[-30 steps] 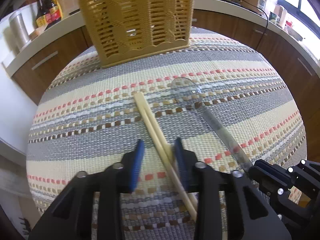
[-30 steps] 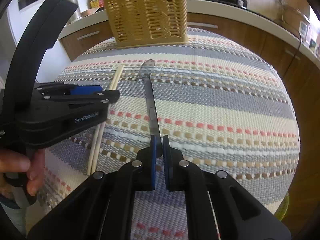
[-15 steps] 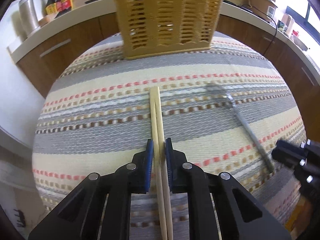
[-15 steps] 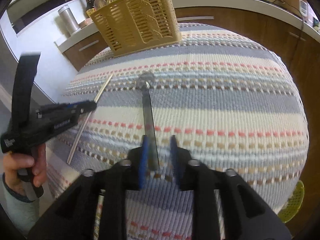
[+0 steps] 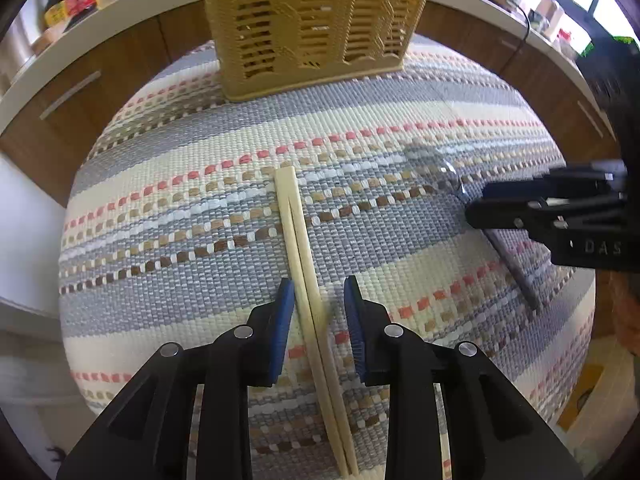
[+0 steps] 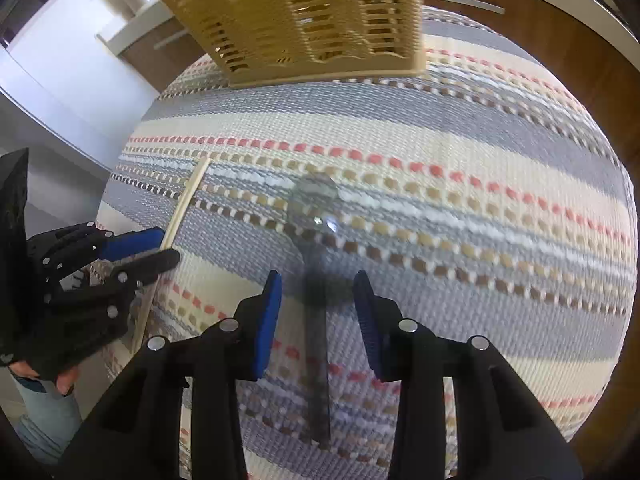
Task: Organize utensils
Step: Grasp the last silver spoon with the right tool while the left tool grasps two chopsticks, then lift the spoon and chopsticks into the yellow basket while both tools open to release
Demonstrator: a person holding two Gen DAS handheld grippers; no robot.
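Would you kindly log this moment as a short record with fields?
surface: striped woven mat
holder: tan slotted basket, at the mat's far edge
chopsticks: flat on mat, between left gripper jaws, which are opening
spoon: flat on mat, handle between right gripper jaws, pads clear of it

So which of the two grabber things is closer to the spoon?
The right. The right gripper has its fingers either side of the spoon handle, not pressing it. The left gripper sits off to the side, straddling the chopsticks.
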